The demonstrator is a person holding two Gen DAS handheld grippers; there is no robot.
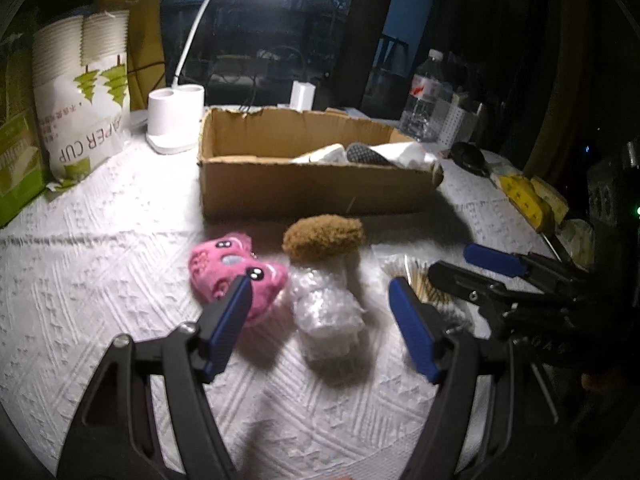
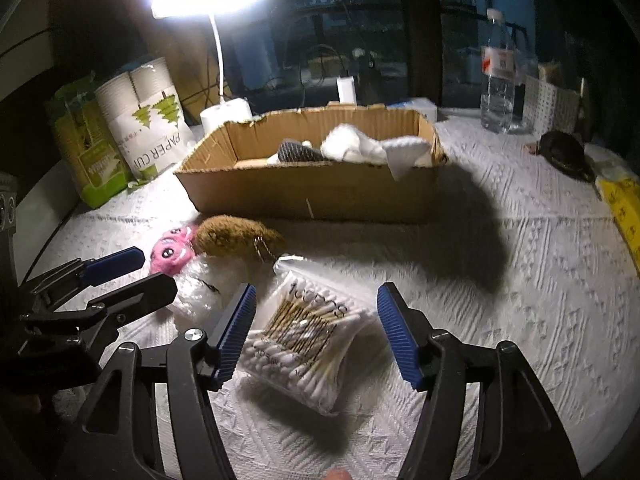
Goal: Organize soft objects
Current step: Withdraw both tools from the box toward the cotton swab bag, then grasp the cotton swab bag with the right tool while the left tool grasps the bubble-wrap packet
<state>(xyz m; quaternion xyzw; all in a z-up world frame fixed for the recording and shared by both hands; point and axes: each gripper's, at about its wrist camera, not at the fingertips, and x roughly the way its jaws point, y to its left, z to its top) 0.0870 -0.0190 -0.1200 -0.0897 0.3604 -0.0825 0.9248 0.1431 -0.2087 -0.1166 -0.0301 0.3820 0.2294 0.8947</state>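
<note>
While both tools hang low over the white textured tablecloth [image 1: 100,264], the left gripper [image 1: 320,312] is held with its two blue-padded fingers spread wide, the clear bubble-wrap bundle [image 1: 326,312] lying between them and gripped by neither. Its left pad sits in front of the pink plush toy [image 1: 236,268]; whether it touches the toy I cannot tell.

The right gripper [image 2: 318,332] is angled down in the same way, jaws apart, straddling one clear bag of cotton swabs [image 2: 308,344] that lies flat on the cloth. It holds nothing. The two tools are side by side, the left one just left of the right.

Counting the loose soft things on the cloth: one pink plush toy, one brown furry toy [image 1: 324,238], and one bubble-wrap bundle, all crowded together; the brown toy rests at the far end of the bundle and the pink one is just beside it.

Behind them stands one open cardboard box [image 2: 312,196], already holding white cloths [image 2: 360,146] and one dark mesh-patterned item [image 2: 296,152]; one cloth droops over the front wall.

Farther back I see one lit desk lamp [image 2: 218,60], one paper-cup pack [image 2: 148,124], one green pack [image 2: 86,148], and one water bottle [image 2: 498,84].
</note>
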